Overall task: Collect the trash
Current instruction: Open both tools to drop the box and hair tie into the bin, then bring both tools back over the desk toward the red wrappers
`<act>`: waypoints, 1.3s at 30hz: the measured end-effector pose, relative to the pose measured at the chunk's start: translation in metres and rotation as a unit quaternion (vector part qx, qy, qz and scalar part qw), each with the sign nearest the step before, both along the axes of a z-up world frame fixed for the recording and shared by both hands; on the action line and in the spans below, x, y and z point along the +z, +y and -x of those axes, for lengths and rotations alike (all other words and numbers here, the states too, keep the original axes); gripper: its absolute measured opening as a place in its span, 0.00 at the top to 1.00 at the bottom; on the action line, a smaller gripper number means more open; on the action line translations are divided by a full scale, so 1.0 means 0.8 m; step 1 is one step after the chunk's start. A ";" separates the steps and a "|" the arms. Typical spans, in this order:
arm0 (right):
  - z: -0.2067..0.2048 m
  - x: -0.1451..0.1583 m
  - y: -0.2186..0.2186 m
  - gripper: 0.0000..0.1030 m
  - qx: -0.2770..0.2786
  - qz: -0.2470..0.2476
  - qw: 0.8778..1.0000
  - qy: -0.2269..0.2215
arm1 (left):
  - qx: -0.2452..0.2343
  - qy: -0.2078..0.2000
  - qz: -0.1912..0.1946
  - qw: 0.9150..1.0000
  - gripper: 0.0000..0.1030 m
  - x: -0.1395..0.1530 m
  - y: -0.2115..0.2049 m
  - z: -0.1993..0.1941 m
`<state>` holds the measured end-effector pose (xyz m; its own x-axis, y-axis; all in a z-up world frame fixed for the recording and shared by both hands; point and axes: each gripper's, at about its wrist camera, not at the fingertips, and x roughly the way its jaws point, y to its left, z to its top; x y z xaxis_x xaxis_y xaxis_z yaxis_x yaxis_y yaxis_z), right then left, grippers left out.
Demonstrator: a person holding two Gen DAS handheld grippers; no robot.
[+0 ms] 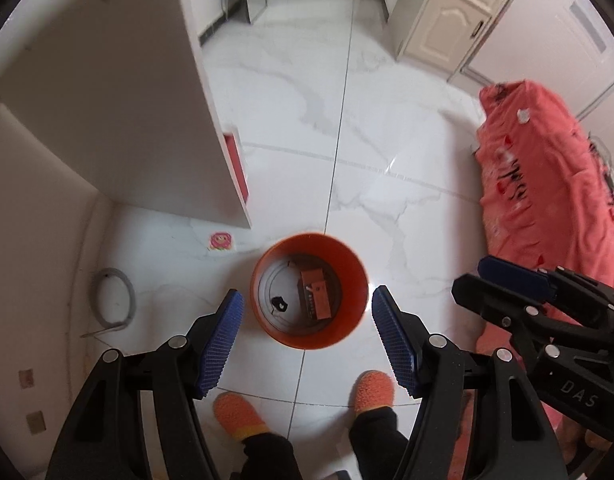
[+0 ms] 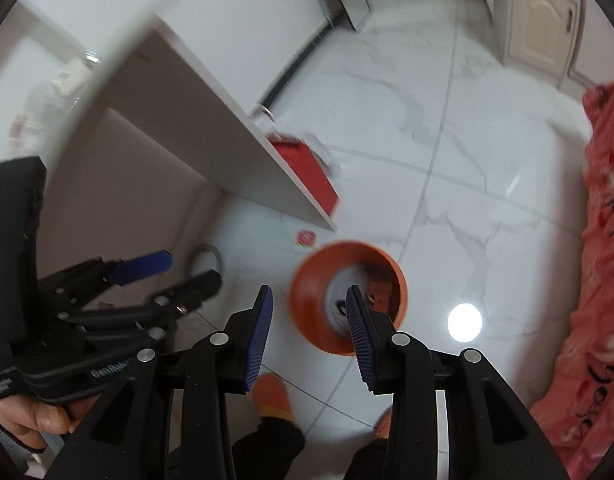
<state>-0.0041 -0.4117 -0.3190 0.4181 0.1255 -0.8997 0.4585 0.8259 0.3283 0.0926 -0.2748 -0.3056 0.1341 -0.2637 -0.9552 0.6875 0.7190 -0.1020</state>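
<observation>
— While both point down at the floor, where is the bin?
— Orange trash bin stands between the left hand-held gripper fingers' tips; brown carton lies inside.
— Jaws?
— Left apart, empty; right hand-held gripper apart, empty too, at three o'clock of the left; slippers at six o'clock of the bin.
</observation>
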 end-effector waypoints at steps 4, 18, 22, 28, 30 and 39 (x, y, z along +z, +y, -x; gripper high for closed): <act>-0.002 0.085 0.021 0.55 0.022 0.008 0.999 -0.038 | 0.025 -0.019 0.025 0.999 0.34 0.076 0.027 0.009; -0.047 0.263 0.141 0.54 0.151 0.027 0.979 -0.133 | 0.159 -0.118 0.053 0.979 0.25 0.238 0.181 0.022; -0.060 0.276 0.174 0.51 0.182 0.023 0.973 -0.142 | 0.205 -0.127 0.048 0.969 0.25 0.248 0.223 0.018; -0.094 0.290 0.226 0.51 0.230 0.024 0.961 -0.153 | 0.265 -0.133 0.050 0.954 0.24 0.267 0.297 0.002; -0.110 0.293 0.244 0.51 0.245 0.024 0.957 -0.155 | 0.280 -0.136 0.048 0.949 0.19 0.272 0.315 0.006; -0.165 0.281 0.303 0.51 0.284 0.013 0.948 -0.144 | 0.333 -0.125 0.029 0.934 0.19 0.255 0.381 -0.035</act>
<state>0.1277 -0.1692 -0.0938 0.5187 0.3837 -0.7640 -0.1690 0.9220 0.3483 0.1206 0.0298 -0.1012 0.5031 -0.0920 -0.8593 0.0968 0.9941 -0.0497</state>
